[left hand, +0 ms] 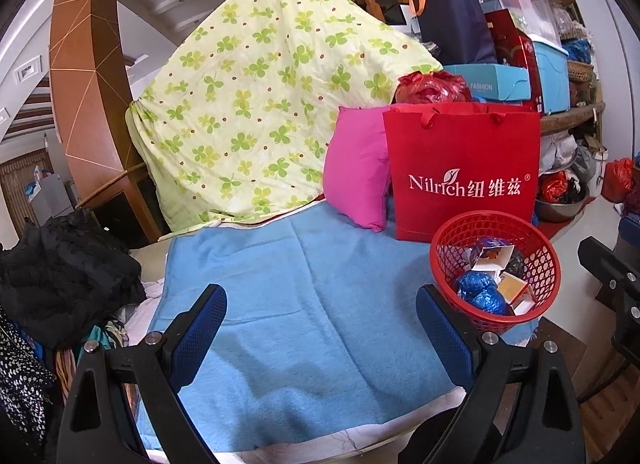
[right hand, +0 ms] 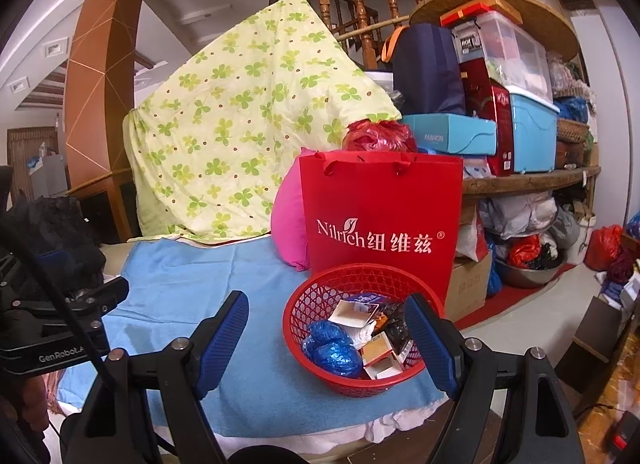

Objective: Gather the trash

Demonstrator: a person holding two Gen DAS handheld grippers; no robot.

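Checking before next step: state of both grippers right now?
Left gripper: open, holding nothing.
Right gripper: open, holding nothing.

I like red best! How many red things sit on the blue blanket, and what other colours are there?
Red: 2, the basket and the paper bag
Pink: 1, the pillow
Total: 3 on the blue blanket
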